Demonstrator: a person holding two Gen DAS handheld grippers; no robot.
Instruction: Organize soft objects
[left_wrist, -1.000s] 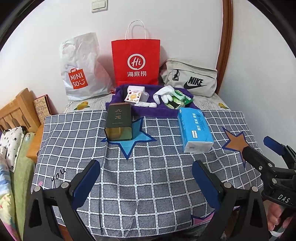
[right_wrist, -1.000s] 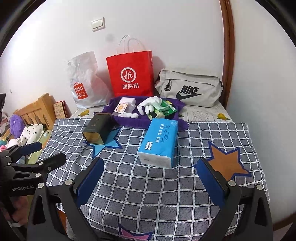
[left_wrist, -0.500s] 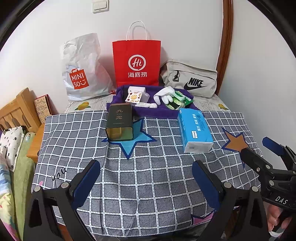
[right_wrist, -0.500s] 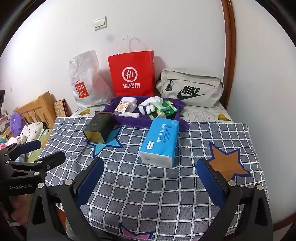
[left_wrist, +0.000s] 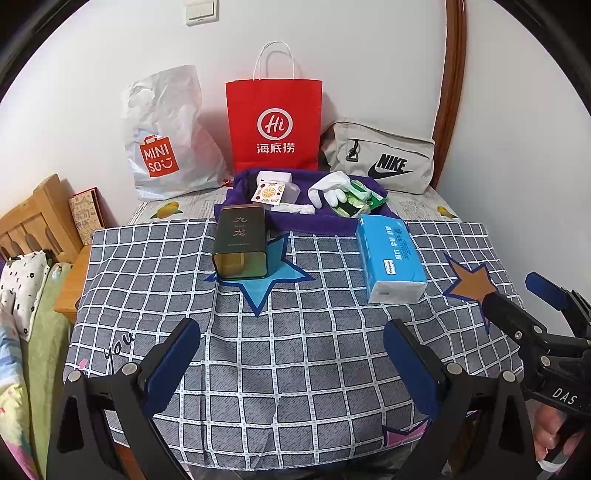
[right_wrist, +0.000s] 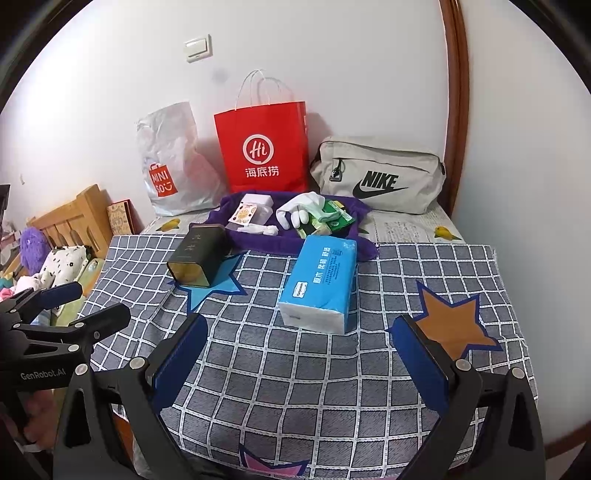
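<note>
With both the left gripper (left_wrist: 291, 360) and right gripper (right_wrist: 301, 356) hanging empty, jaws spread, the tissue pack (right_wrist: 320, 283) lies mid-bench before the purple tray (right_wrist: 258, 242), likely light and squashy, best pinched across its long sides.

Setting: a home, most likely a bedroom. Evidence: wooden bed frame (left_wrist: 35, 225) at left with patterned bedding (left_wrist: 22, 280) beside it; purple plush toy (right_wrist: 34, 247) past the frame. Work surface is a table under a grey checked cloth (left_wrist: 295, 332) with star patches, pushed against a white wall with a light switch (left_wrist: 201, 11). Along the wall: MINISO plastic bag (left_wrist: 166, 136), red paper shopping bag (left_wrist: 273, 125), beige Nike pouch (left_wrist: 380, 158). Everyday domestic clutter; no industrial or office fittings seen.
</note>
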